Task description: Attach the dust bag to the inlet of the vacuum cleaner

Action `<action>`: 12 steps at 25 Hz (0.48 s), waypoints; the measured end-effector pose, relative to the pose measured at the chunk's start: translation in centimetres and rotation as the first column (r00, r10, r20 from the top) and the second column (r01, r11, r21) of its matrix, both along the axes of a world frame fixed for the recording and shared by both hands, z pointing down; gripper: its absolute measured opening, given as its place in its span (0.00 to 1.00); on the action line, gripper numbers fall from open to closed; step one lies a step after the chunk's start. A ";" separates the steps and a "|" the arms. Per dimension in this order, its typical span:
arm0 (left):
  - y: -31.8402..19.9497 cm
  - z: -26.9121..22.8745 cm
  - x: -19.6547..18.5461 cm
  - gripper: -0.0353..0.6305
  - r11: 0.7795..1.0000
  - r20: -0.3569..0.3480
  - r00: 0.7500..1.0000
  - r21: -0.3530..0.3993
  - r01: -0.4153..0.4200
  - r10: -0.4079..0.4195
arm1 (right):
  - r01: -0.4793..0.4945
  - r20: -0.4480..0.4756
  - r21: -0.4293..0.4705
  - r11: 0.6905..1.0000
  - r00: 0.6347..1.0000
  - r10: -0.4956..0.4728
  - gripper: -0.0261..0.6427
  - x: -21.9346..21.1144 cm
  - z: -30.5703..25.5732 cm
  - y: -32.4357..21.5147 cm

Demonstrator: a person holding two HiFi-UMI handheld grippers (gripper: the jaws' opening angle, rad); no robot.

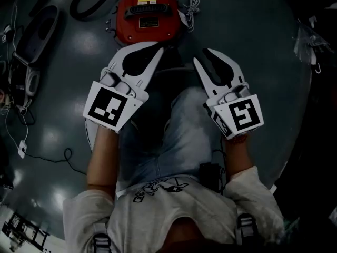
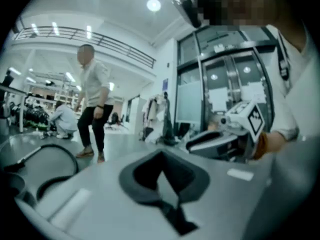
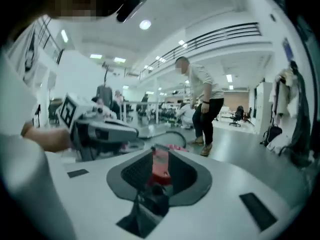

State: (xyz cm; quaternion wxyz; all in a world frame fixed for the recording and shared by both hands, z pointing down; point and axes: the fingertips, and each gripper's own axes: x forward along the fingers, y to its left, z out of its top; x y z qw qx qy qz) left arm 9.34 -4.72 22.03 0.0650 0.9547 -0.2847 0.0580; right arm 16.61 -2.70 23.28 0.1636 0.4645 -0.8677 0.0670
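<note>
left gripper [image 1: 160, 48] & right gripper [image 1: 201, 56] held up, red vacuum cleaner [image 1: 147, 16] on floor
left jaws closed, empty; right jaws apart, nothing gripped. vac sits just past the tips; yellow label [image 1: 147, 0] print unreadable.

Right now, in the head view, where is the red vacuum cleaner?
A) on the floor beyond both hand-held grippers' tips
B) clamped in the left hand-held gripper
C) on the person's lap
A: the red vacuum cleaner sits on the floor, past the tips of the left hand-held gripper and the right hand-held gripper.
</note>
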 end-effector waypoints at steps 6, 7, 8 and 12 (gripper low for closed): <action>-0.8 -1.4 -0.5 0.06 0.980 -0.132 0.973 0.034 0.197 -0.191 | -0.088 0.251 0.043 0.995 0.965 0.074 0.08 -5.0 -1.2 -2.2; -0.6 -0.1 -0.7 0.06 0.976 -0.102 0.972 0.031 0.214 -0.210 | -0.091 0.262 0.025 0.996 0.962 0.081 0.06 -5.6 -0.2 -2.1; -0.5 1.4 -0.9 0.06 0.974 -0.069 0.972 0.015 0.227 -0.226 | -0.095 0.265 0.009 0.995 0.960 0.089 0.06 -6.0 0.8 -2.0; -0.5 4.6 -2.2 0.06 0.964 -0.026 0.966 -0.075 0.256 -0.259 | -0.135 0.271 -0.017 0.991 0.953 0.134 0.06 -5.8 3.2 -1.9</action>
